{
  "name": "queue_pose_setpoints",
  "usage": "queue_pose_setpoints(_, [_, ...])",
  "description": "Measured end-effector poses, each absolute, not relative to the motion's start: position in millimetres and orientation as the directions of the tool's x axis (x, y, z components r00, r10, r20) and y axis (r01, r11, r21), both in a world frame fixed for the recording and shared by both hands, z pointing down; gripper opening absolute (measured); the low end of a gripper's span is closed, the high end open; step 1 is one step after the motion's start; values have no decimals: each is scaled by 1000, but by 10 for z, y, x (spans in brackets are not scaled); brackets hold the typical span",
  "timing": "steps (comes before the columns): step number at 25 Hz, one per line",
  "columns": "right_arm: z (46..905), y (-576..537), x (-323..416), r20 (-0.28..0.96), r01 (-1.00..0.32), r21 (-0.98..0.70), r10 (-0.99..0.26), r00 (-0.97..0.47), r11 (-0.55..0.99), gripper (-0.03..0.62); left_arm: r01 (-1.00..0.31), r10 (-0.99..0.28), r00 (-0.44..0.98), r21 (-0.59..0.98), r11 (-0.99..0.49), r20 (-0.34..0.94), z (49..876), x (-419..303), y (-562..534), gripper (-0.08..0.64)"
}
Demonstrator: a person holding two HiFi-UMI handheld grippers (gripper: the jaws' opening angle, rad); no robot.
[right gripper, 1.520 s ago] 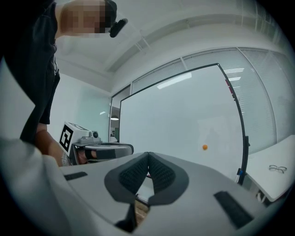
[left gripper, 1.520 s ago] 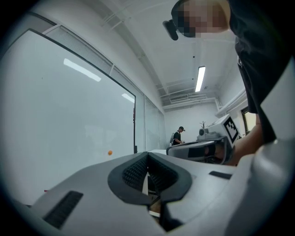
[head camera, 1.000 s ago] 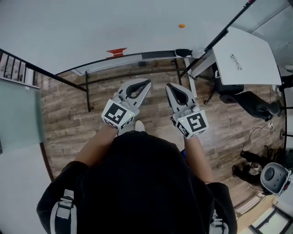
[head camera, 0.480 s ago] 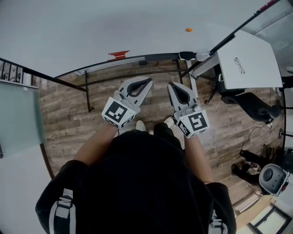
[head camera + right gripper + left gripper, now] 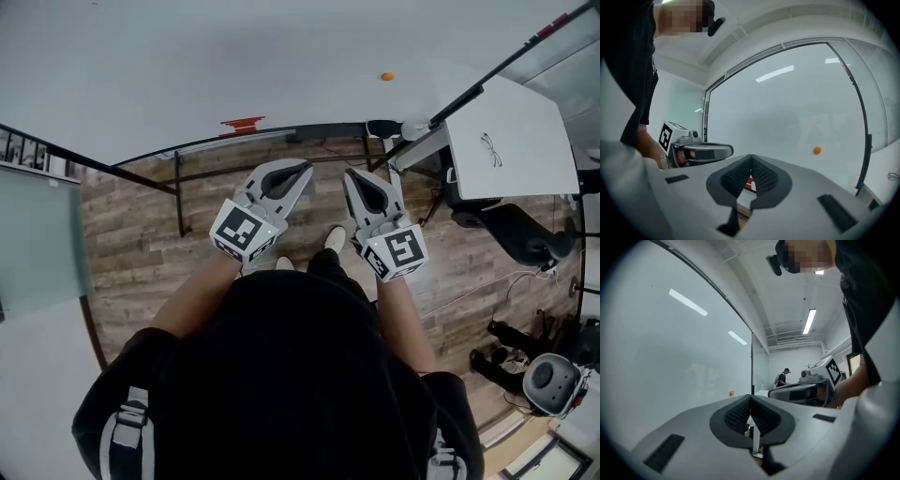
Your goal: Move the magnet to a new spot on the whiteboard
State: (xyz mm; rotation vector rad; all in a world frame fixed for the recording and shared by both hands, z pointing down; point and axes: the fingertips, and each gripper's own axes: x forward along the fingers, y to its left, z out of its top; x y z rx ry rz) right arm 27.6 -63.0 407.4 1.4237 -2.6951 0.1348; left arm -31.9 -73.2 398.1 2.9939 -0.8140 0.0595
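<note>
The small orange magnet (image 5: pixel 387 76) sticks on the whiteboard (image 5: pixel 187 66), up and to the right of both grippers. It shows as an orange dot in the left gripper view (image 5: pixel 731 393) and in the right gripper view (image 5: pixel 817 150). My left gripper (image 5: pixel 298 170) and right gripper (image 5: pixel 348 175) are held side by side over the wooden floor, well short of the board. Both are shut with nothing between the pads. Each gripper sees the other beside it: the right gripper (image 5: pixel 801 392) and the left gripper (image 5: pixel 701 151).
A red object (image 5: pixel 242 125) lies on the board's tray. The board's black stand legs (image 5: pixel 178 187) cross the floor. A white desk (image 5: pixel 525 103) with glasses (image 5: pixel 491 146) and a black chair (image 5: pixel 511 216) stand at right. A person (image 5: pixel 781 377) stands far off.
The person's right foot has stepped forward between the grippers, and the board and magnet have shifted slightly in the view. Both grippers keep their pose and stay shut.
</note>
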Motion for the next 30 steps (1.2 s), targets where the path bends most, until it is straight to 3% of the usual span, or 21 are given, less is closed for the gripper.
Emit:
queue_pose_setpoints(14, [4021, -1343, 861, 110, -828, -24, -822, -559, 560, 2, -569, -567, 822, 52, -821, 49, 3974, 122, -1431, 2])
queue_pose_setpoints(20, [4000, -1646, 1103, 115, -824, 110, -830, -545, 556, 2, -591, -589, 806, 47, -805, 48, 3970, 419, -1704, 2])
queue_pose_setpoints(30, [4038, -2094, 1583, 92, -807, 66, -809, -581, 587, 3, -641, -639, 767, 14, -768, 60, 3994, 897, -2081, 2])
